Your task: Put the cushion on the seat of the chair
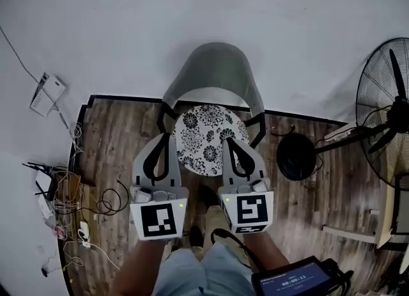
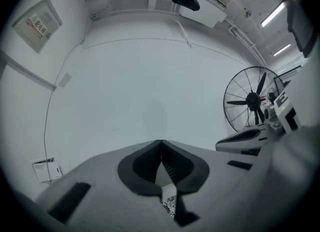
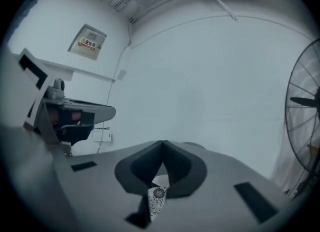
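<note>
A round white cushion [image 1: 206, 136] with black flowers lies on the seat of a grey chair [image 1: 217, 68] that stands against the white wall. Both grippers hang above its front edge and hold nothing. My left gripper [image 1: 166, 136] is over the cushion's left rim, jaws shut tip to tip. My right gripper [image 1: 225, 140] is over the right rim, also shut. A sliver of the cushion [image 2: 170, 205] shows under the closed jaws in the left gripper view, and another sliver of the cushion [image 3: 157, 198] in the right gripper view.
A standing fan [image 1: 383, 116] with a round black base [image 1: 296, 157] is to the right of the chair. Cables and a power strip [image 1: 77, 208] lie on the wooden floor at the left. A small screen [image 1: 297, 282] sits by the person's legs [image 1: 195, 272].
</note>
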Motion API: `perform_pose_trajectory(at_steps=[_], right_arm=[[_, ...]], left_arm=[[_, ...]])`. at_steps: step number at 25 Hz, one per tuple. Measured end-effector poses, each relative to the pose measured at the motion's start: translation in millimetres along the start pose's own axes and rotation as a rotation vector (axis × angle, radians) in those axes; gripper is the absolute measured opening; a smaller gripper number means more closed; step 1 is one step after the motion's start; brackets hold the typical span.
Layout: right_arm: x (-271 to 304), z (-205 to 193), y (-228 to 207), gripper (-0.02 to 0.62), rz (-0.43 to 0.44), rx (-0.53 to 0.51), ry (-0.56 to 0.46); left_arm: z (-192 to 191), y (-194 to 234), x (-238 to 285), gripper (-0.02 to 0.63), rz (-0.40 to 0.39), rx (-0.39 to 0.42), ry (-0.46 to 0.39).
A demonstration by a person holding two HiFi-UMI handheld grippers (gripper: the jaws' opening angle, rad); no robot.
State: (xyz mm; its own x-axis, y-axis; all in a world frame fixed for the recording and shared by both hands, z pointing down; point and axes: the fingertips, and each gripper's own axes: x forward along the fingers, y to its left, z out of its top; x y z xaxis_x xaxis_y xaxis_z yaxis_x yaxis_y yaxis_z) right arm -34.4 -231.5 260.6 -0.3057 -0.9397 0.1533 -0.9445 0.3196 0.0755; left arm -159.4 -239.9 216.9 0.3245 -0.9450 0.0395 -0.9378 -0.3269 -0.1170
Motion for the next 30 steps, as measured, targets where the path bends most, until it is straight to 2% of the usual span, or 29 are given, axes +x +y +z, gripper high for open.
perform_pose_trajectory(at_steps=[8, 19, 30], right_arm=[[-40.4, 48.7, 40.1, 0.005, 0.003, -0.045, -0.054], [-61.5, 80.0, 50.3, 0.003, -0.011, -0.084, -0.107], [-76.4, 85.8, 51.0, 0.004, -0.002, -0.112, -0.125]], left_arm=[[53.9, 10.7, -58.0, 0.009, 0.005, 0.004, -0.1], [76.8, 8.6, -83.4, 0.009, -0.003, -0.008, -0.148], [82.8, -2.7, -91.4, 0.009, -0.003, 0.0, -0.163]])
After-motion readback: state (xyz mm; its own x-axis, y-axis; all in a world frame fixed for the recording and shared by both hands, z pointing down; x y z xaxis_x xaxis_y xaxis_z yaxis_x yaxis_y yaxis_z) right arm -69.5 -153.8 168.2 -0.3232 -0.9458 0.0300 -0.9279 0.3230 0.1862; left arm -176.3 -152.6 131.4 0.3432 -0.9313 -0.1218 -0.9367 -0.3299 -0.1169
